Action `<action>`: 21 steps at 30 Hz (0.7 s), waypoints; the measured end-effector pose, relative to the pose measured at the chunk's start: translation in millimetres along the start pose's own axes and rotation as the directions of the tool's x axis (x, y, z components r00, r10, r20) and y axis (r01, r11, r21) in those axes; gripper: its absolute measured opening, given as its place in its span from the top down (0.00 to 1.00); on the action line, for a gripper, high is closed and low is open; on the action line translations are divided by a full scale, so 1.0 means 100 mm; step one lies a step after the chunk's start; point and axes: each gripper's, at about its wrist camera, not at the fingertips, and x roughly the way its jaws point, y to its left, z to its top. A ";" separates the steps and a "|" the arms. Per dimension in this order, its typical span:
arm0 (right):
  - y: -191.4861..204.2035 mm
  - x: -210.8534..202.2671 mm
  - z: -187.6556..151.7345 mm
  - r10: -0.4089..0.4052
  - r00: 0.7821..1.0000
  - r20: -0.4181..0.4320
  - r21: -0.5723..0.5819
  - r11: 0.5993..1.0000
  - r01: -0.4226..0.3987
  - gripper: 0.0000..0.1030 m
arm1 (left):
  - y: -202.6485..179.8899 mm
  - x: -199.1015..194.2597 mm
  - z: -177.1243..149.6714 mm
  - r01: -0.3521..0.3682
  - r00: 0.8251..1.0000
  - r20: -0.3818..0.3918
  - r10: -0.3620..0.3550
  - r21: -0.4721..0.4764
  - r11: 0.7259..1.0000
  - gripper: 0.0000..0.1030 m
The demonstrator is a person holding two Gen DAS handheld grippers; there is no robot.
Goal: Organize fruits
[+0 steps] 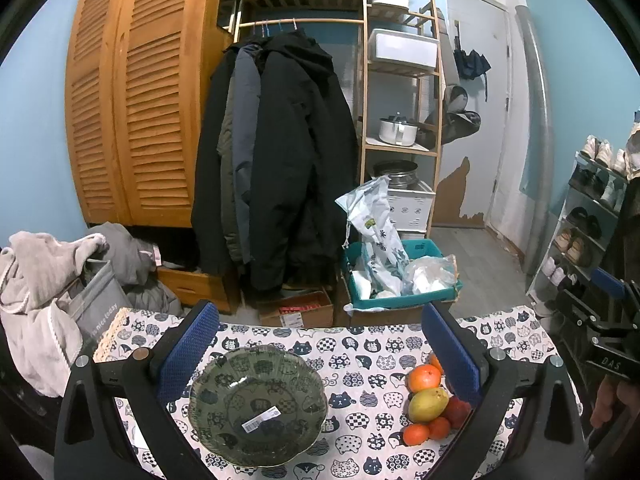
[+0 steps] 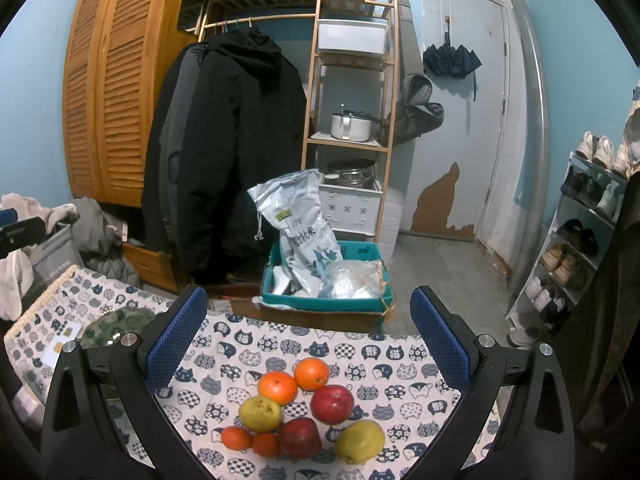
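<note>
The left gripper [image 1: 320, 356] is hovering with its blue-padded fingers [image 1: 188, 350] spread wide apart, gripping nothing. Between and just below them a green glass bowl [image 1: 258, 404] is sitting on the cat-print tablecloth [image 1: 360, 344], a white barcode sticker [image 1: 261, 417] lying inside it. Just inside the left gripper's right-hand finger the fruit is clustering — an orange [image 1: 425, 378], a yellow-green pear [image 1: 428, 404] and two small tangerines [image 1: 416, 434] are showing, with a red apple [image 1: 457, 411] partly hiding behind the finger pad. The fruit is lying well apart from the bowl.

The right gripper [image 2: 306, 336] is likewise hanging with its fingers [image 2: 174, 340] held wide, nothing between the pads. Straight below the gap the whole pile of fruit is resting on the cloth: two oranges [image 2: 312, 374] farthest out, touching each other, then a pear [image 2: 260, 413] and a red apple [image 2: 332, 399], and nearest the tongs a second apple [image 2: 300, 437], a second pear [image 2: 360, 441] and the small tangerines [image 2: 236, 438]. Beyond its left-hand finger the bowl's rim [image 2: 120, 322] is peeking out.

Past the table's far edge a teal crate [image 2: 320, 300] is holding a rice sack [image 2: 296, 224] and plastic bags — behind it black coats [image 2: 224, 140] are hanging beside a wooden shelf [image 2: 348, 140], with a shoe rack [image 2: 580, 240] off to the right.
</note>
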 end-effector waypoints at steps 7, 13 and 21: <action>-0.02 0.00 0.01 -0.001 1.000 0.001 0.001 1.000 0.001 0.03 | -0.02 -0.01 0.00 0.006 1.000 -0.001 -0.006 0.001 1.000 0.01; -0.02 0.00 0.00 0.000 1.000 0.002 0.001 1.000 0.000 0.03 | -0.03 -0.02 -0.01 0.005 1.000 -0.002 -0.005 -0.001 1.000 0.01; -0.02 0.01 0.01 -0.004 1.000 0.003 0.000 1.000 0.004 0.03 | -0.02 -0.01 0.00 0.006 1.000 -0.002 -0.006 0.001 1.000 0.01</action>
